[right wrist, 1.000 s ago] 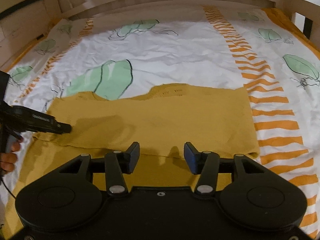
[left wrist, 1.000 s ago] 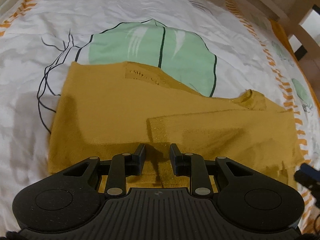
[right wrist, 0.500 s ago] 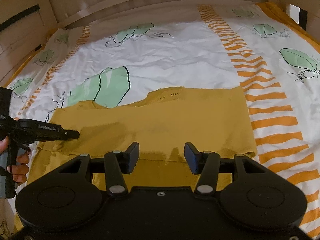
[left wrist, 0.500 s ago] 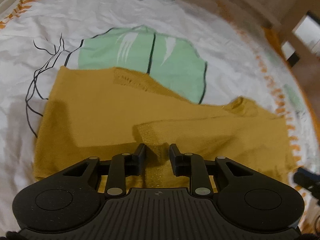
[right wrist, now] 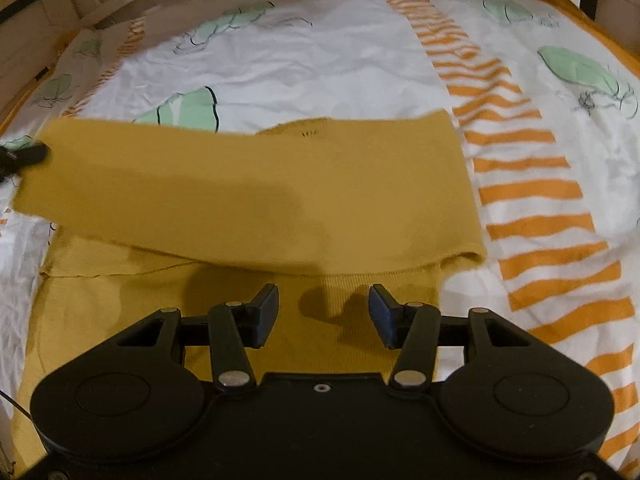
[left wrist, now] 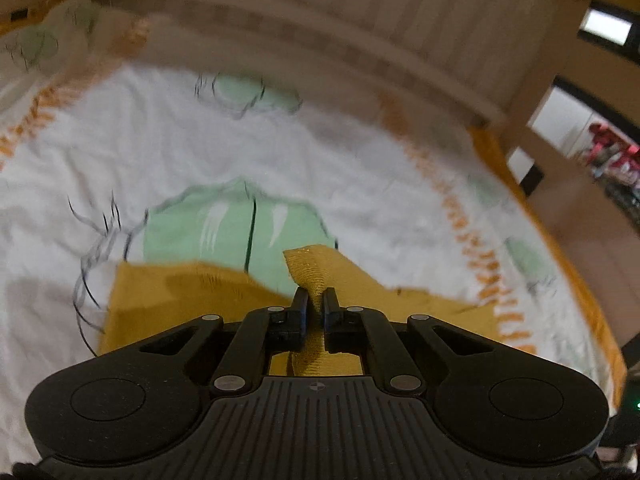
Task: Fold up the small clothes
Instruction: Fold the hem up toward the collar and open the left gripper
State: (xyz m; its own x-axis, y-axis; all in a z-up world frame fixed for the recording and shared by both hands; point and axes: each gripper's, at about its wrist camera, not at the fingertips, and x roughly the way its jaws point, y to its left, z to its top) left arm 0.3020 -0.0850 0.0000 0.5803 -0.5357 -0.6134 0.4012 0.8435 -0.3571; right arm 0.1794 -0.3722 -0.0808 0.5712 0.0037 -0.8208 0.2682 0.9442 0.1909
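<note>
Since a second ago the left gripper (left wrist: 316, 300) has pinched shut on the sleeve end (left wrist: 310, 268) of the mustard sweater (right wrist: 256, 184) and lifted it off the bedsheet (left wrist: 192, 152). In the right wrist view the raised band of cloth stretches across the sweater's far part, its left edge at that gripper. The right gripper (right wrist: 323, 312) hovers half open and holds nothing, over the near ribbed hem (right wrist: 328, 292). Bare sheet lies far and right, up to the wooden bed frame (left wrist: 360, 32).
</note>
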